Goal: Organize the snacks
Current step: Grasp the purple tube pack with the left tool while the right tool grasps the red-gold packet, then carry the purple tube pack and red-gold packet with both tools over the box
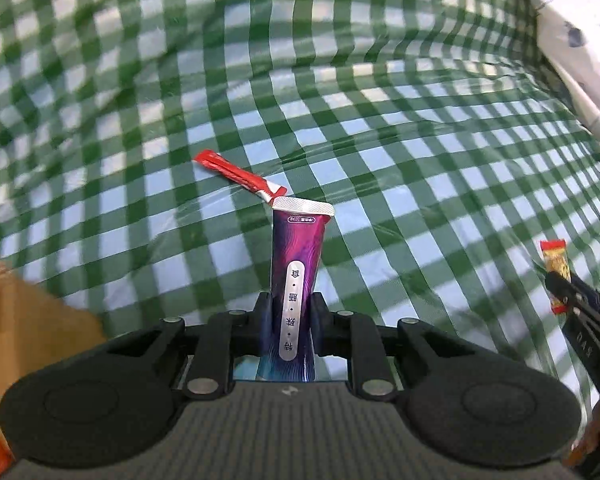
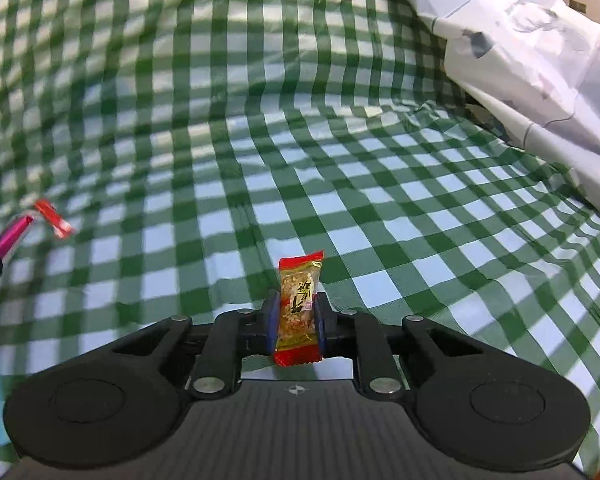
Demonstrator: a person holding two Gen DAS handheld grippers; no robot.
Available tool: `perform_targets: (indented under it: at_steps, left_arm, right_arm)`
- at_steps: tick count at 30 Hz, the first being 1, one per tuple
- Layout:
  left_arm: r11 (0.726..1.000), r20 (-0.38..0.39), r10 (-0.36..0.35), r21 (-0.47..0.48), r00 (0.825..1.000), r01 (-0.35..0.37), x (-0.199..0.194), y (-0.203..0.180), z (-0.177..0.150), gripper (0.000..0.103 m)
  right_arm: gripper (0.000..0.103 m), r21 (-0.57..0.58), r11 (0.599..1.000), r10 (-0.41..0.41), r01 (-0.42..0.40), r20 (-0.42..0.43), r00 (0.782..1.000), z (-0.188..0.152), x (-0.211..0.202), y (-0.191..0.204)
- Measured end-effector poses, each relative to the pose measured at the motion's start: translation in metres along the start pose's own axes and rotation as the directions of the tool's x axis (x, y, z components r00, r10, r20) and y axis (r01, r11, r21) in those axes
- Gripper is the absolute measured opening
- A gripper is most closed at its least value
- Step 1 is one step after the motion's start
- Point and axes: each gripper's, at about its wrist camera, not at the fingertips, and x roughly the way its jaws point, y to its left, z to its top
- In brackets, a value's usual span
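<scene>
Fingers of the left gripper (image 1: 290, 320) were clamped on a purple sachet (image 1: 296, 280), pinching it low on its length. Its long axis ran straight out along the fingers, and its crimped silver end pointed away from the tool, raised over the green checked cloth (image 1: 420, 160). Just past that silver end lay a red stick packet (image 1: 238, 176) flat on the cloth, slanting from upper left to lower right, its near tip close to the sachet's end; whether the two touched could not be told. A brown cardboard box (image 1: 28, 320) sat low on the left.

The right gripper (image 2: 296, 322) was closed likewise on a small red and gold snack packet (image 2: 300, 308), held around its middle, long axis in line with the fingers, one red crimped end pointing forward and the other back toward the tool. It too was held off the cloth. From the left camera that gripper reached in from the right edge, angled up and to the left. Farther off, at the right, a white patterned sheet (image 2: 540, 60) was heaped on the cloth.
</scene>
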Motion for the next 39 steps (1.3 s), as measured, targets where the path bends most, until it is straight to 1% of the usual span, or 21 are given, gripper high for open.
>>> perform_targets:
  at_steps: [3,7,10,13,15,18,21,24,27,32,35,39]
  left_arm:
    - [0.999,0.015,0.037,0.02,0.999,-0.037,-0.037,-0.005,-0.018,0.022]
    - [0.999,0.031,0.038,0.021,0.999,-0.039,-0.087,0.004,-0.046,0.022]
    - [0.999,0.046,0.049,0.009,0.998,-0.05,-0.126,0.014,-0.068,0.022]
    - [0.997,0.07,0.077,-0.012,0.995,-0.076,-0.163,0.027,-0.094,0.022]
    - [0.997,0.074,0.077,-0.038,0.994,-0.074,-0.185,0.038,-0.112,0.022]
    - [0.994,0.085,0.094,-0.071,0.992,-0.088,-0.218,0.052,-0.143,0.022]
    - [0.989,0.095,0.124,-0.098,0.988,-0.115,-0.247,0.069,-0.176,0.022]
    - [0.982,0.093,0.147,-0.136,0.985,-0.134,-0.274,0.089,-0.209,0.022]
    - [0.97,0.094,0.188,-0.171,0.978,-0.17,-0.296,0.109,-0.243,0.022]
    - [0.951,0.092,0.226,-0.237,0.97,-0.199,-0.327,0.139,-0.294,0.022]
    - [0.939,0.093,0.241,-0.276,0.966,-0.207,-0.342,0.152,-0.321,0.022]
    - [0.927,0.103,0.253,-0.311,0.962,-0.211,-0.359,0.16,-0.349,0.022]
  right_arm:
    - [0.019,0.014,0.999,0.029,-0.029,0.026,0.999,0.001,-0.037,0.007]
    - [0.019,0.044,0.994,0.094,-0.096,0.05,0.994,-0.004,-0.091,0.021]
    - [0.019,0.042,0.987,0.151,-0.154,0.074,0.986,-0.01,-0.132,0.036]
    - [0.019,0.029,0.977,0.209,-0.212,0.092,0.974,-0.015,-0.17,0.055]
    - [0.019,0.007,0.969,0.245,-0.247,0.103,0.964,-0.019,-0.195,0.068]
    - [0.019,-0.032,0.954,0.3,-0.298,0.105,0.948,-0.028,-0.231,0.089]
    - [0.019,-0.069,0.931,0.363,-0.358,0.092,0.927,-0.039,-0.266,0.111]
    - [0.019,-0.108,0.9,0.429,-0.421,0.062,0.901,-0.053,-0.302,0.134]
    - [0.019,-0.146,0.865,0.49,-0.481,0.032,0.871,-0.069,-0.334,0.157]
    - [0.019,-0.211,0.806,0.563,-0.553,-0.016,0.827,-0.095,-0.378,0.192]
    - [0.019,-0.261,0.78,0.583,-0.57,-0.03,0.812,-0.107,-0.4,0.207]
    - [0.019,-0.307,0.763,0.591,-0.569,-0.023,0.806,-0.116,-0.421,0.216]
